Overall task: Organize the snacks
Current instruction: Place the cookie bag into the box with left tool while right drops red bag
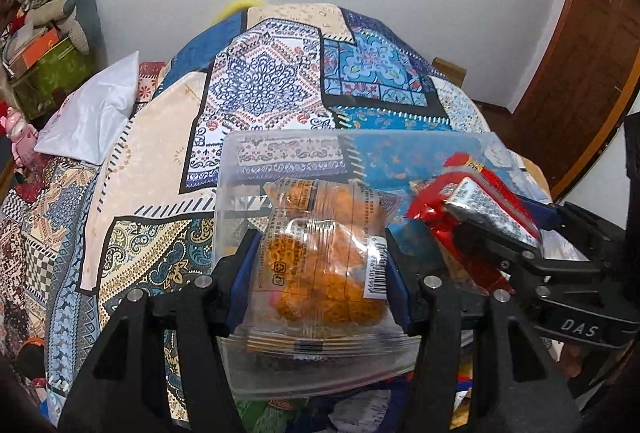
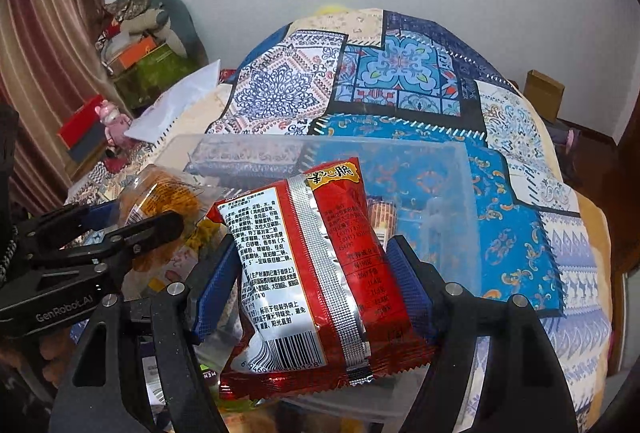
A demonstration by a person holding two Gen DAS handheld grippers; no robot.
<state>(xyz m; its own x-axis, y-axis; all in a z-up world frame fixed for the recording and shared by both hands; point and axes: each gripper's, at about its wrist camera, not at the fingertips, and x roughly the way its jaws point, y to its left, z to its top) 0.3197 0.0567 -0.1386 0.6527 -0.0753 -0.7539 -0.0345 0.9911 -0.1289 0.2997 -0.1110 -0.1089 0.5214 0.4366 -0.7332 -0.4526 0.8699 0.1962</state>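
left gripper (image 1: 320, 273) clamps orange snack pack (image 1: 320, 253), right gripper (image 2: 316, 273) clamps red noodle packet (image 2: 316, 257); both poised over clear bin (image 2: 452, 169), likely for dropping in.

— Where can we pass around the clear bin (image 2: 452, 169)?
— Beyond its far wall the patterned quilt (image 2: 400, 73) lies bare.
— And left of it?
— Our other gripper (image 2: 132, 217) crowds that side.
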